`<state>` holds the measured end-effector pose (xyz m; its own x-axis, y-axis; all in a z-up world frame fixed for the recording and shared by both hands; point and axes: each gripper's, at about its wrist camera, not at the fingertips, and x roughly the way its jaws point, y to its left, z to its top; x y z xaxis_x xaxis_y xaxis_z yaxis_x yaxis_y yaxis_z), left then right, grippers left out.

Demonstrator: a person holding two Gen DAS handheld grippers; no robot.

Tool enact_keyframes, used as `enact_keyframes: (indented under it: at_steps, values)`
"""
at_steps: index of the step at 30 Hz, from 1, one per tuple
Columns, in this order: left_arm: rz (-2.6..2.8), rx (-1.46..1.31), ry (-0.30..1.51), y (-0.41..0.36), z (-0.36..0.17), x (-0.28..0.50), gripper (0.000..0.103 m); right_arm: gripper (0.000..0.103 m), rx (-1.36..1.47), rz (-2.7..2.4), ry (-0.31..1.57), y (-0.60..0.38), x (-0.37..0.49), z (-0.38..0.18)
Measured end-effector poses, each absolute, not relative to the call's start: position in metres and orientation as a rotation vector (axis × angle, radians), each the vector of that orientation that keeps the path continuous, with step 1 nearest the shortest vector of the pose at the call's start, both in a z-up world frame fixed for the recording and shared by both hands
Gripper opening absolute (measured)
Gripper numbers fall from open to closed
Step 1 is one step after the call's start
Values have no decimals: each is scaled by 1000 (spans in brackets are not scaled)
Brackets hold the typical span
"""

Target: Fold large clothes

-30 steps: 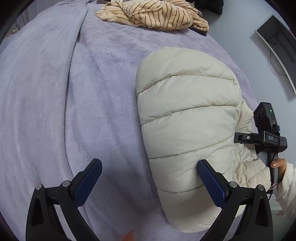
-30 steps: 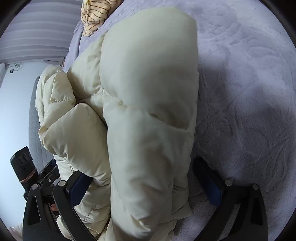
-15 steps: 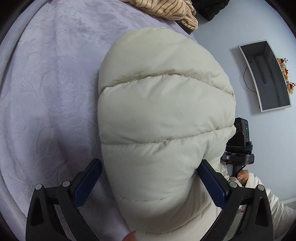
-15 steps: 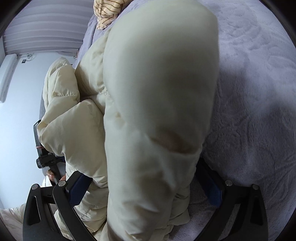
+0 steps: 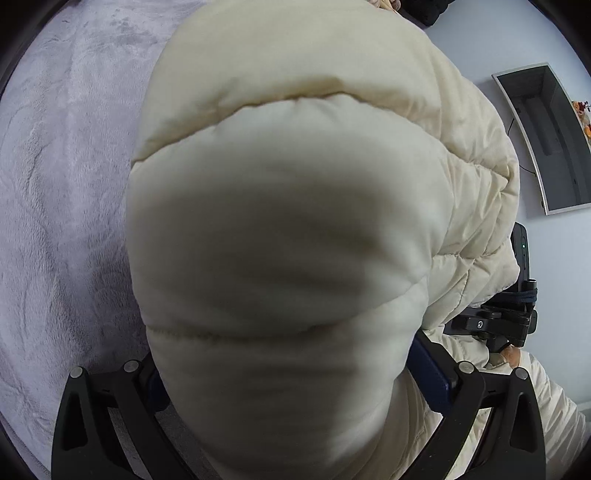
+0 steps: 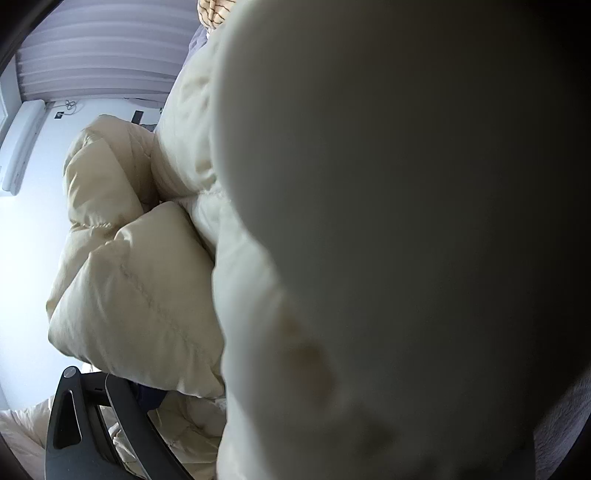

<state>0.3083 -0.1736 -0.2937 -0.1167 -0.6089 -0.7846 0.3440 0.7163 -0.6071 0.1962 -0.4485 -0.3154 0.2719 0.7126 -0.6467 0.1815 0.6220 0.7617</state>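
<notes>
A puffy cream quilted jacket is bunched up over the lavender bed cover. It fills the gap of my left gripper, which stands wide open; only its right blue pad shows. In the right wrist view the same jacket presses close to the lens and hides most of the frame. My right gripper keeps its wide spread with jacket folds between the fingers; only its left finger is visible. The left wrist view also shows that tool's body, with a hand holding it.
A dark screen hangs on the pale wall right of the bed. A striped beige garment lies at the bed's far end. Grey blinds and a white wall unit are at the left.
My left gripper swung right and onto the jacket, which now fills its gap. The jacket rose and came closer to both cameras, hiding my right gripper's right finger and most of the bed.
</notes>
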Motion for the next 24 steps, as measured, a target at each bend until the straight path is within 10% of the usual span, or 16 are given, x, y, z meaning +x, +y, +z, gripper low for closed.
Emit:
enact_keyframes:
  at_steps: [4,9,24]
  values:
    - [-835,-227,1441,-170,-280,299,89,95,900,421,1272,-454,195,-313]
    - [-848,-225,1410,-170,-259,290,80,55,988,451,1231,-464,185,-304]
    - [-843,-197,1427,-98,-190,228,80,50,1060,526,1221,-438,132,-264]
